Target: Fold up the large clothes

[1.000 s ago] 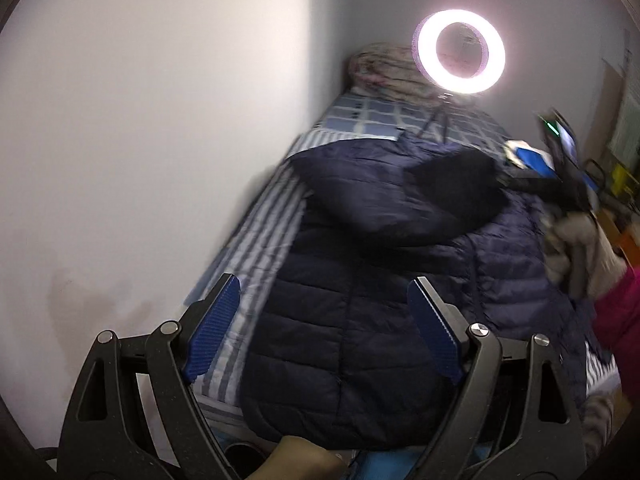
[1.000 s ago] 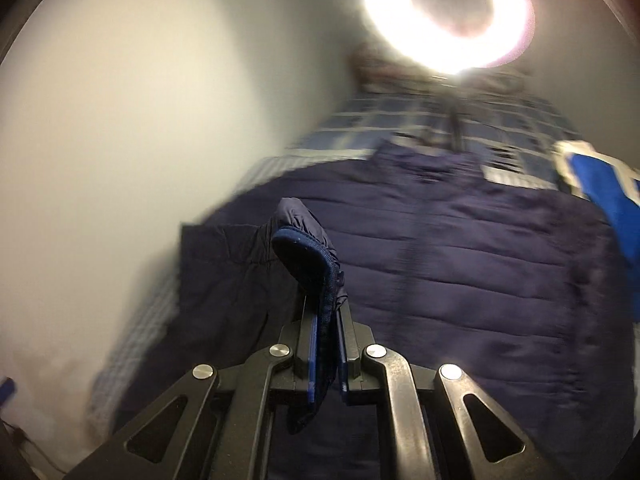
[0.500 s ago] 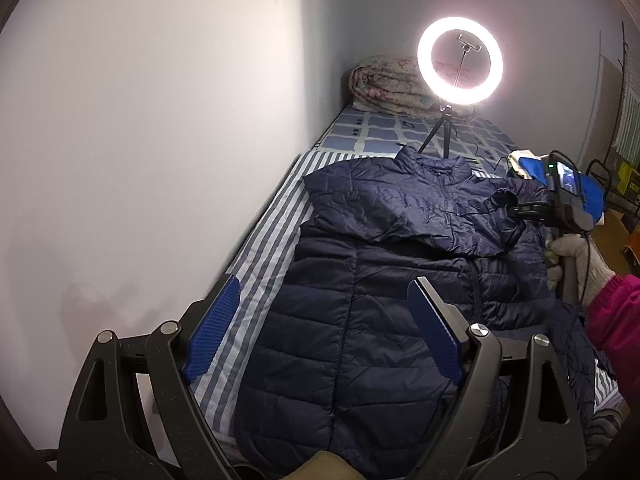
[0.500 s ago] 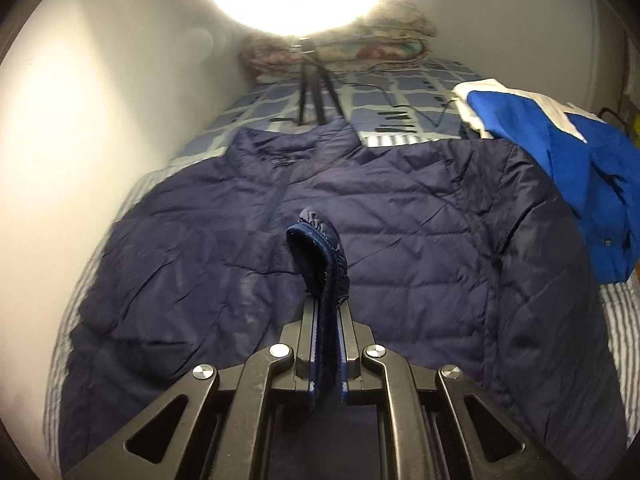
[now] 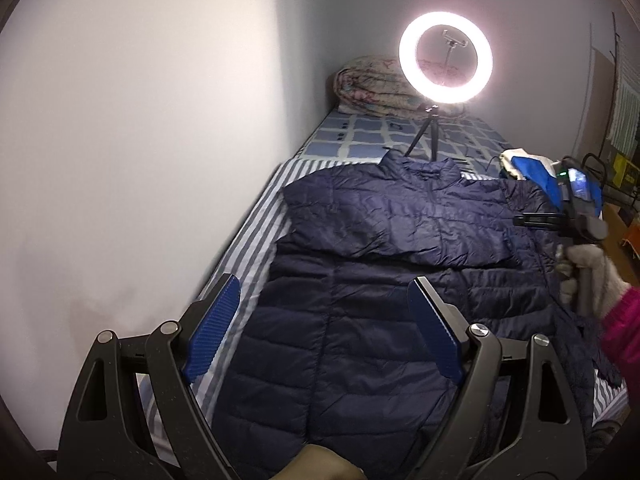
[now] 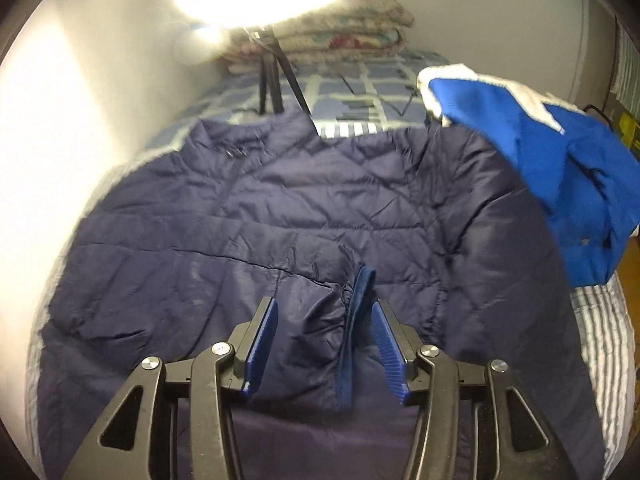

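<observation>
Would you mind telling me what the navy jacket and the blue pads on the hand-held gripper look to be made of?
The navy jacket looks like thin synthetic shell fabric, perhaps nylon, over padding: quilted stitch lines, fine creases and a slight sheen. The blue pads on the left hand-held gripper look like matte rubber or soft plastic with fine ribbing; the frame looks like black plastic with metal screws.

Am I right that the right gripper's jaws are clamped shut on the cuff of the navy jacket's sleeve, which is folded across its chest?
Not quite: the right wrist view shows the right gripper with its jaws open, the cuff lying loose between them. The sleeve is indeed folded across the navy jacket.
</observation>
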A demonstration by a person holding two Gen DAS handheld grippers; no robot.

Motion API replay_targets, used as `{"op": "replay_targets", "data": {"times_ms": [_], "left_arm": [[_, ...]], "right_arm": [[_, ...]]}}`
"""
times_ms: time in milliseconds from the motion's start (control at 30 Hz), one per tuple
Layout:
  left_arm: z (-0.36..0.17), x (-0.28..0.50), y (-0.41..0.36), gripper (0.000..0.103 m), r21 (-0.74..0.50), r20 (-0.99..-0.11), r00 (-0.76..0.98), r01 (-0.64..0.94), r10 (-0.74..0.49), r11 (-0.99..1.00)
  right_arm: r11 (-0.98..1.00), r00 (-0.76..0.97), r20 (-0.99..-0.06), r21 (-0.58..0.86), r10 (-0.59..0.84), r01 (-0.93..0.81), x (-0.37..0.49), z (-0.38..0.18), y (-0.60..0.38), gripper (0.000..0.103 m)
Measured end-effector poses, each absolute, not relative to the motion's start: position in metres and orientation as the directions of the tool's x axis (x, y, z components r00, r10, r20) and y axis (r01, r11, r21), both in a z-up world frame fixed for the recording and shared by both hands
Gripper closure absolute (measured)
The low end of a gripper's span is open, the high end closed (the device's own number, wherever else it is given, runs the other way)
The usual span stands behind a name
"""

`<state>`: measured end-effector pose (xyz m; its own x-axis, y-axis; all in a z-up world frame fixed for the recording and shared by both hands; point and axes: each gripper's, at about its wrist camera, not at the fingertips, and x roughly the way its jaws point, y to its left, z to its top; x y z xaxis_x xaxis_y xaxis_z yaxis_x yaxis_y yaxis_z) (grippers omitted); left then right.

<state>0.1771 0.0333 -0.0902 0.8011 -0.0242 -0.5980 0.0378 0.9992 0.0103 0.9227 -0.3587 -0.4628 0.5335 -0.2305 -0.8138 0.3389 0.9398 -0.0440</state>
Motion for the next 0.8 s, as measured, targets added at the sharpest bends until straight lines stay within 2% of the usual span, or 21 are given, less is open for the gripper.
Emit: {"op": "replay_targets", "data": {"times_ms": [100,200,300,400,567,800], "left_arm": [[-0.086,0.18,0.016,0.015,0.02,-0.58,0.814,0.058,-0.036,0.998],[-0.083,0.18,-0.002,0.015,0.005,-0.578,0.812,0.101,-0.08,0.995],[-0.084,0.175,-0.016,0.015,-0.008,-0.592,0.797,0.147,-0.123,0.989],[-0.087,0.167,-0.026,0.015,-0.028,-0.609,0.773,0.2,-0.175,0.979],[-0.094,0.157,-0.028,0.015,-0.052,-0.615,0.751,0.265,-0.24,0.963],[-0.099,0.153,-0.025,0.015,-0.127,-0.632,0.723,0.259,-0.28,0.957]], "right_arm": [[0.948,0.578,-0.788,-0.024,-0.214,0.319,0.889,-0.43,-0.36,0.042],[0.947,0.617,-0.758,-0.003,-0.212,0.322,0.843,-0.393,-0.364,0.041],[0.938,0.644,-0.724,-0.012,-0.248,0.347,0.792,-0.364,-0.373,0.034],[0.923,0.634,-0.717,-0.034,-0.29,0.384,0.737,-0.348,-0.387,0.034],[0.873,0.577,-0.745,-0.017,-0.336,0.487,0.647,-0.347,-0.424,0.034],[0.761,0.481,-0.794,0.036,-0.372,0.648,0.554,-0.37,-0.48,0.036]]}}
